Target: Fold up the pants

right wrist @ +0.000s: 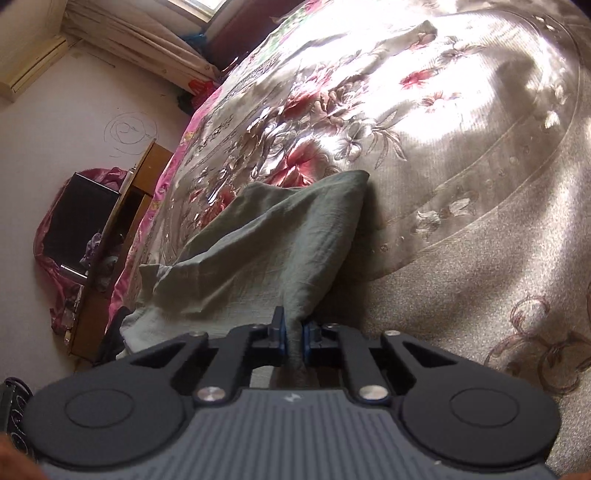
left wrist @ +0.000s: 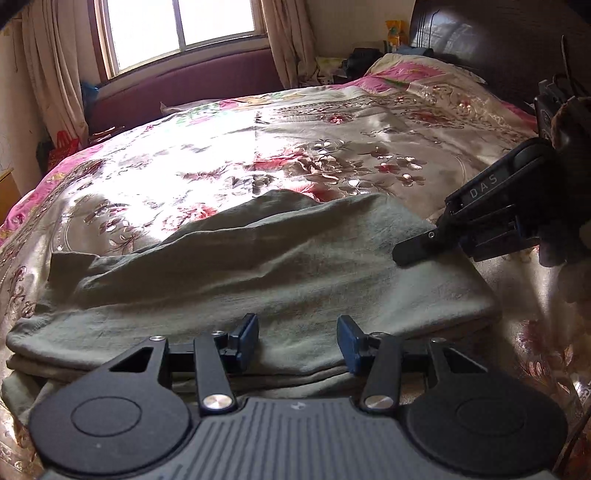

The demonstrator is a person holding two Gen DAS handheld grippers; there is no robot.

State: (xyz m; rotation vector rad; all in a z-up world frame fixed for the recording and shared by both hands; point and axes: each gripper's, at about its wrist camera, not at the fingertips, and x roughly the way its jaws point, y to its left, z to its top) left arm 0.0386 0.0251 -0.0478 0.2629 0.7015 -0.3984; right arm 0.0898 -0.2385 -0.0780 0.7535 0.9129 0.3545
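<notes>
Pants (left wrist: 258, 266) in grey-green cloth lie across the near part of the bed, on the floral bedspread (left wrist: 295, 147), already doubled over into a wide, layered stack. From my left wrist view I see the stacked edges running along the near side, with a looser flap humped up on top toward the far left.

My left gripper (left wrist: 297, 338) sits low at the near edge of the stack, its blue-padded fingers (left wrist: 247, 334) spread wide with bare cloth between them; they hold nothing. I can't tell whether the pads touch the fabric or hover just above it.

My right gripper (right wrist: 293, 338) has its fingers (right wrist: 277, 326) drawn in narrow, and a pinched ridge of the pants (right wrist: 266, 251) runs straight up between the pads, so I'm gripping cloth there. From that pinch the fabric fans out and away toward a raised corner on the bedspread (right wrist: 461, 184). In the left wrist view the same right gripper (left wrist: 410, 253) comes in from the right, tip down on the right end of the pants.

Sunlight from the window (left wrist: 181, 26) glares across the middle of the bed. A dark headboard (left wrist: 498, 37) stands at far right, curtains (left wrist: 284, 40) beside the window.
</notes>
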